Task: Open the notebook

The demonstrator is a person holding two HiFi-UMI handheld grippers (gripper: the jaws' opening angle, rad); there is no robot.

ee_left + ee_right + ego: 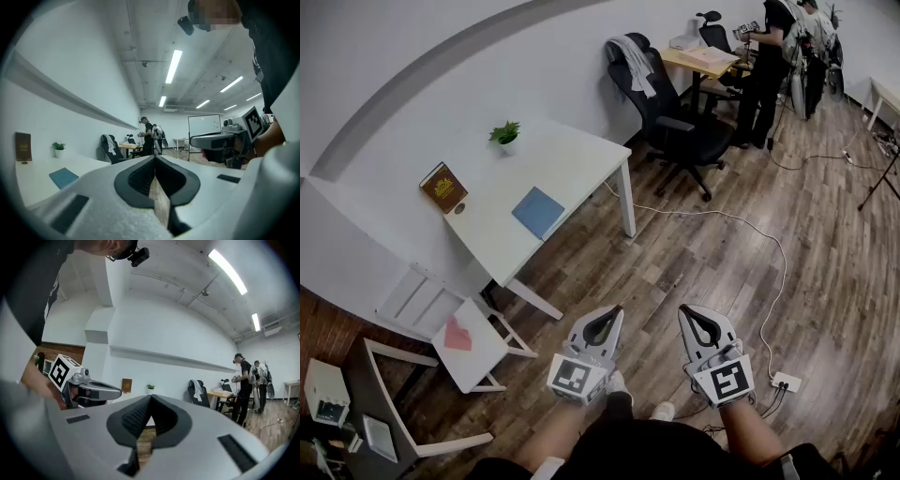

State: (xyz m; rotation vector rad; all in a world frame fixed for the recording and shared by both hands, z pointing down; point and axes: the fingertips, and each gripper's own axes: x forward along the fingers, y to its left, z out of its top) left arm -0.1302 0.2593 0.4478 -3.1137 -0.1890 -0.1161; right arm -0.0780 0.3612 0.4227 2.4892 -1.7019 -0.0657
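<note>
Two closed tongs, notebook well ahead on the bench

Both the left tongs and the right tongs have their jaws together on nothing, held level over the wooden floor. The blue notebook lies flat and shut near the front edge of the white bench, well apart from both tongs, ahead and to the left; the left tongs are the nearer. It looks nearly square from here, so I cannot tell its long axis; its sides run with the bench edges. A brown book stands by the wall, its gold print too small to read; the notebook's cover shows no writing.
</note>
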